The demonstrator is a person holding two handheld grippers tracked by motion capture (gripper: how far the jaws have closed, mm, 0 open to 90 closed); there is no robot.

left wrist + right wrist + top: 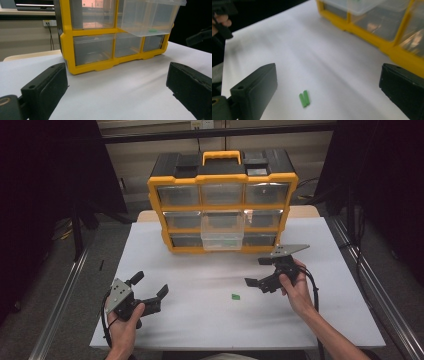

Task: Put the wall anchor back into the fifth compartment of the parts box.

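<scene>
While both grippers hover over the white table [210, 320] with jaws spread wide and empty, the small green piece [235, 296] lies flat between them, at about eight o'clock from the right gripper [260, 270] and three o'clock from the left gripper [150, 287]. At twelve o'clock stands the yellow organizer [222, 202], its middle clear drawer [222, 232] pulled out.

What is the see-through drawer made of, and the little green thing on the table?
The clear pulled-out drawer looks like glossy transparent plastic: you can see through its walls. The small green piece, lying between the right claw's open jaws, seems like smooth matte plastic or rubber; it is too blurred to be sure.
</scene>
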